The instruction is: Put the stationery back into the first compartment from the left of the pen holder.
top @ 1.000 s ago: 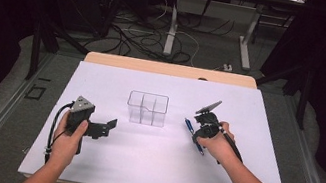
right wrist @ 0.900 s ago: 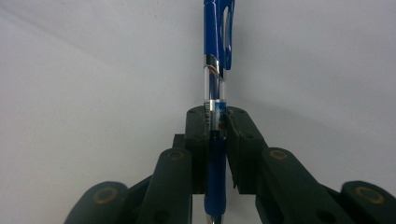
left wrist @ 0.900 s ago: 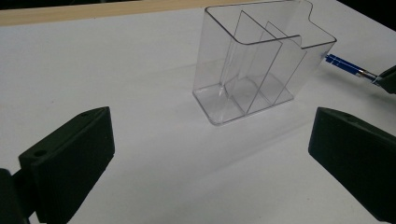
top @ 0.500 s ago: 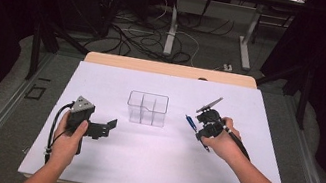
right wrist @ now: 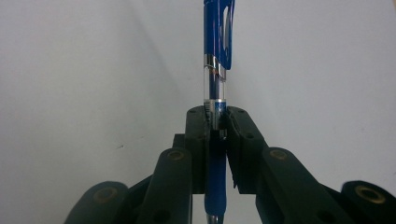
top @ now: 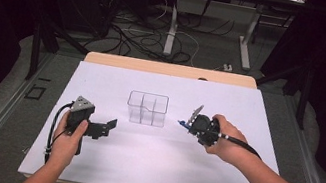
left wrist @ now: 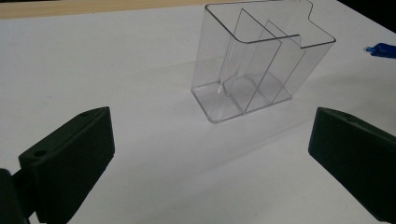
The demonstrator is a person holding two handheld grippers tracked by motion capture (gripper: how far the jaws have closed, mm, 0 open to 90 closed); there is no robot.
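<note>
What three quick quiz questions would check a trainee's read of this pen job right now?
1. True or false: the right gripper has its jaws shut on the blue pen.
2. How do the left gripper's jaws stand? A) wide open with nothing between them B) closed on the organizer
3. Fill in: the clear organizer stands on the white table, divided into ____.

Key: 1 true. 2 A. 3 compartments; it holds nothing yet.
</note>
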